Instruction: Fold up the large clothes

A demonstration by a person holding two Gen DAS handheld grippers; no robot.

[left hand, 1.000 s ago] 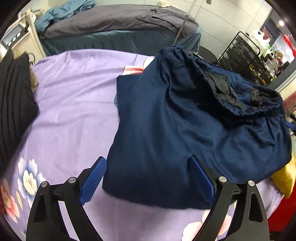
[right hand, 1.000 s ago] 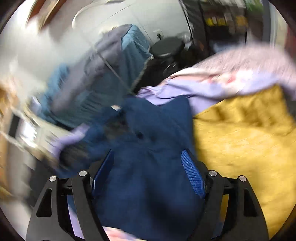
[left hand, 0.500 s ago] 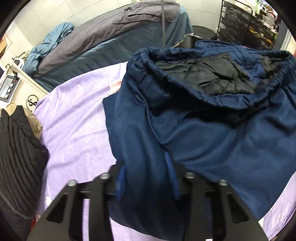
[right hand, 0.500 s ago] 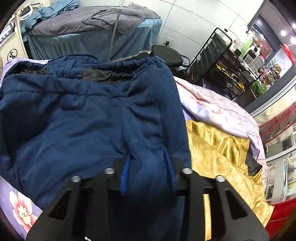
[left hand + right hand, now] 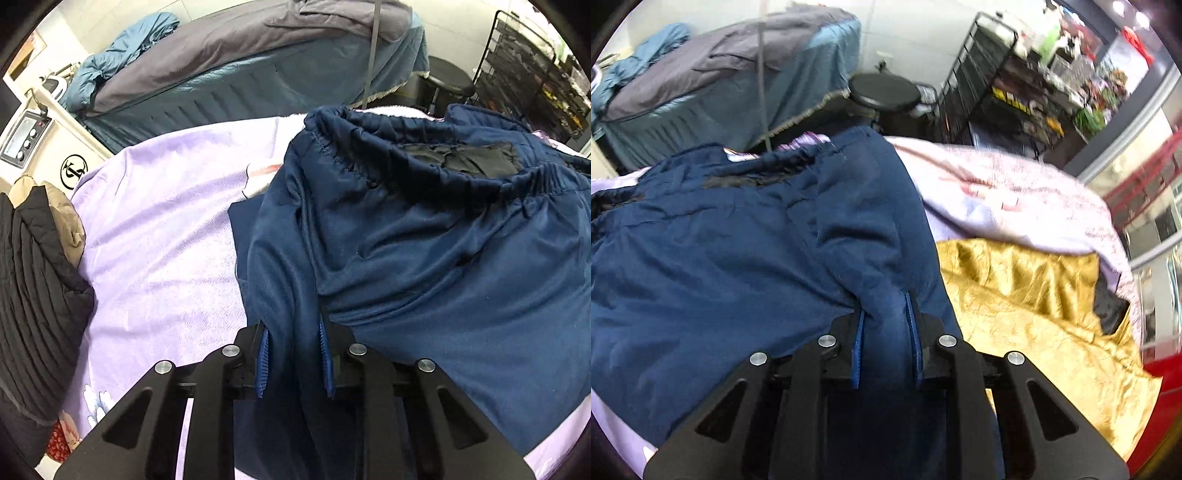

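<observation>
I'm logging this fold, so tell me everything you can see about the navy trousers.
The navy trousers are smooth, slightly shiny fabric with a gathered elastic waistband and a black lining inside it. They lie bunched and creased on the lilac sheet, waistband toward the far side. The left gripper and the right gripper each pinch a fold of the near edge. In the right view a gold cloth lies beside them.

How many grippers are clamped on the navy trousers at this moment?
2. The left gripper pinches a fold at the navy trousers' left edge; the right gripper pinches their right edge, beside the gold fabric.
</observation>
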